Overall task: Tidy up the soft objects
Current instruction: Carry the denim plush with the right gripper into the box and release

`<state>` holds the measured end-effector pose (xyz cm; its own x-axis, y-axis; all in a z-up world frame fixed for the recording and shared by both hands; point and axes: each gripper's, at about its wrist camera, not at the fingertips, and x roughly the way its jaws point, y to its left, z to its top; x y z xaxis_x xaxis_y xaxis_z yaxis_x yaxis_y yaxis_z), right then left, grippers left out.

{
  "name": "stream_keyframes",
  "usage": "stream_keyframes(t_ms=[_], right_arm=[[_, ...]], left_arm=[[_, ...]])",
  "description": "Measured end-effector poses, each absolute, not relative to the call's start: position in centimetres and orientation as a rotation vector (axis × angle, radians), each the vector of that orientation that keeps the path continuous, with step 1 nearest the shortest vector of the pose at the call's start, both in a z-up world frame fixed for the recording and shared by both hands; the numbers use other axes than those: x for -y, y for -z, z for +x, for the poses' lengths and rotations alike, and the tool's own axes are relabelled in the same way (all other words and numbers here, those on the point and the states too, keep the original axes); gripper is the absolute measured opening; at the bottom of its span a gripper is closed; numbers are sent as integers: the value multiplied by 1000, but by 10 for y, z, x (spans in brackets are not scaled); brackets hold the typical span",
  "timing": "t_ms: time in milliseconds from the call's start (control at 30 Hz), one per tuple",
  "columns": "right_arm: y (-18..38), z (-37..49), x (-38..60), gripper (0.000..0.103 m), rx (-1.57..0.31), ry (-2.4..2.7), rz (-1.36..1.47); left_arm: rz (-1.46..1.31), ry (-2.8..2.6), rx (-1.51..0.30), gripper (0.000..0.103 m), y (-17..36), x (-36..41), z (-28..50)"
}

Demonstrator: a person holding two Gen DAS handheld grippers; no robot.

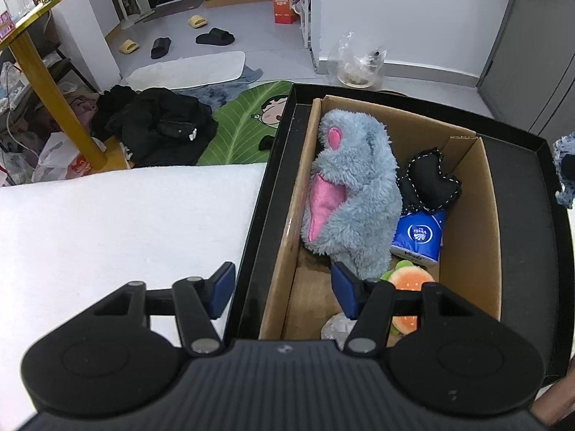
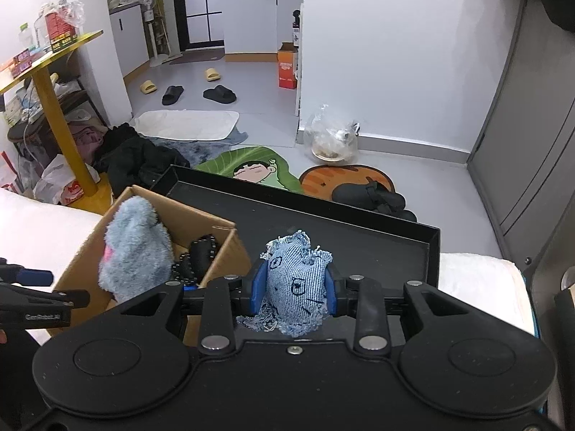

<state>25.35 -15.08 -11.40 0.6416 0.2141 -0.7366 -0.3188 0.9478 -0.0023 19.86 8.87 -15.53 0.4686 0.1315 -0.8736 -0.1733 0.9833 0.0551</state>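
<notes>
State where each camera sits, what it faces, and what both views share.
Left wrist: on the left gripper, jaws open, looking down into the cardboard box holding the grey plush.
Right wrist: on the right gripper, shut on the denim toy, above the black tray; the left gripper shows at its left edge.
Shared: box, grey plush, tray, leaf mat.

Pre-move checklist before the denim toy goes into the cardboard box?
1. Right gripper jaws clamped on denim toy: ok.
2. Left gripper jaws open, holding nothing: ok.
3. Free spot in cardboard box: ok, bare floor at its near left.
4. Grey plush keeps inside the walls: not ok, it stands above the rim.
5. Left gripper out of the drop path: not ok, one finger over the box.
</notes>
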Motion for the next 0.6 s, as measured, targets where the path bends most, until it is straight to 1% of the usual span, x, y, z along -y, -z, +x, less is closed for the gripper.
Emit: stream_keyframes(t_ms=[100, 167, 200, 267, 367, 500, 567, 600], right_arm=[[111, 248, 142, 32, -812, -315, -149], [109, 245, 137, 32, -813, -323, -155], [108, 243, 133, 32, -813, -330, -158], [106, 240, 127, 32, -814, -350, -160], [106, 235, 115, 33, -826, -391, -170], [107, 227, 97, 33, -831, -440, -209], [107, 224, 88, 33, -833, -454, -218], [107, 223, 84, 33, -834, -459, -220]], left_arm=[[-59, -179, -1053, 51, 155, -91, 197], [-62, -166, -1058, 44, 157, -92, 197], [-64, -163, -1062, 42, 158, -92, 197], [-75, -161, -1072, 34, 159, -95, 197], [-92, -154, -1083, 27, 163, -100, 196], [-100, -138, -1096, 20, 166, -103, 196], [-110, -136, -1106, 14, 169, -105, 197], [-113, -135, -1111, 13, 170, -106, 196]])
